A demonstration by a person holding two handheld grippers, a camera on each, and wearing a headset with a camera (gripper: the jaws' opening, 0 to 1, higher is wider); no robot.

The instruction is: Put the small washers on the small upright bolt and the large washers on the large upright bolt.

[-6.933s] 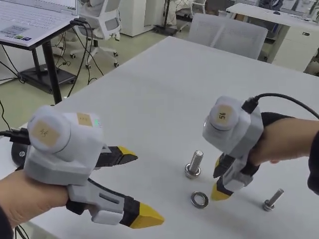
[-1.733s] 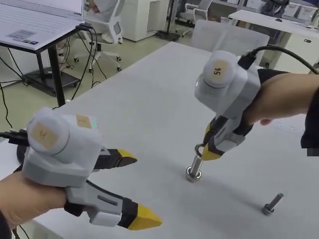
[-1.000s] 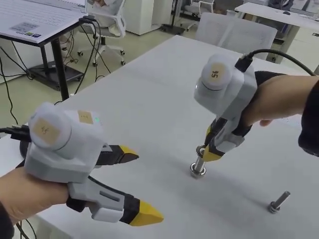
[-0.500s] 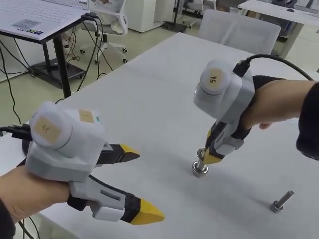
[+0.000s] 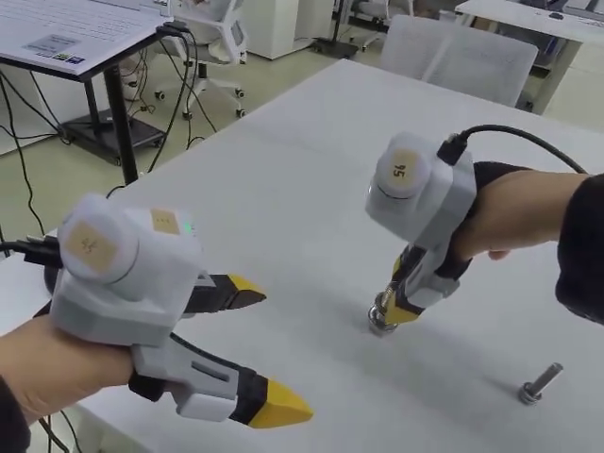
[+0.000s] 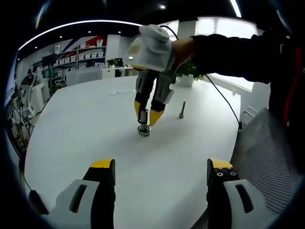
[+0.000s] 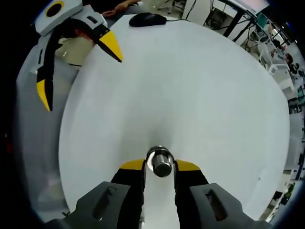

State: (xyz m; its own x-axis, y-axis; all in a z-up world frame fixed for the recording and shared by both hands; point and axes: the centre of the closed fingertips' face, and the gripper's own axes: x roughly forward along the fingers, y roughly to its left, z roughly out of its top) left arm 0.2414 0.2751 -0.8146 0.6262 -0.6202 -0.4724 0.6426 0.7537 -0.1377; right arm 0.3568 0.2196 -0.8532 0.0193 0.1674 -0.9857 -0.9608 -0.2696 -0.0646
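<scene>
The large bolt (image 5: 380, 325) stands upright on the white table (image 5: 283, 189). My right gripper (image 5: 395, 308) is down over the bolt, its yellow tips on either side of the shaft. In the right gripper view the bolt's top (image 7: 161, 168) shows through a large washer (image 7: 153, 156), and the right gripper (image 7: 161, 165) is shut on that washer's edges. A small bolt (image 5: 539, 384) lies on its side to the right. My left gripper (image 5: 264, 349) hovers open at the near left, holding nothing. The left gripper view has the right gripper (image 6: 150, 112) over the bolt (image 6: 144, 130).
A side table with a laptop (image 5: 66, 26) stands off the table's left, with cables hanging under it. A grey chair (image 5: 462, 58) sits at the far edge. A black mouse (image 7: 147, 19) lies near the table's edge behind my left gripper (image 7: 76, 69).
My right gripper has come down with the large washer, from above the bolt's top to low on its shaft. The left gripper has stayed put, open.
</scene>
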